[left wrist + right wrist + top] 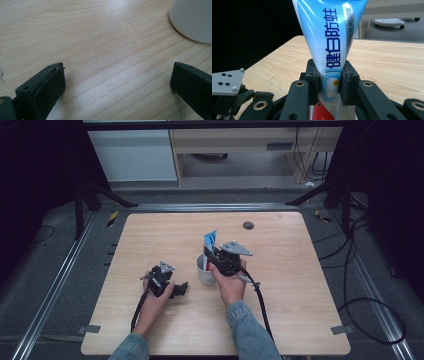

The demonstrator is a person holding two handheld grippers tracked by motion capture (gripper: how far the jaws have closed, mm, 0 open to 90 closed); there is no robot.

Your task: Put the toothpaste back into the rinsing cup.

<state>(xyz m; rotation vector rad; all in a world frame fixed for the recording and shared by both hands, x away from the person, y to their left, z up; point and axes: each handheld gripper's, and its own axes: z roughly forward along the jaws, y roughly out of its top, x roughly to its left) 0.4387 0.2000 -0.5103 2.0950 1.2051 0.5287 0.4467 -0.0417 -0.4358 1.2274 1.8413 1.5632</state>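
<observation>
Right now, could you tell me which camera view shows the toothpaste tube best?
The right gripper view: the toothpaste tube is close up, printing legible, pinched by the right gripper. The high view shows it small, standing in the white cup.

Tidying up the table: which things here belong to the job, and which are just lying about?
In the job:
toothpaste tube, clamped in the right gripper
white cup
left gripper, open beside the cup

Lying about:
round dark grommet in the table
</observation>
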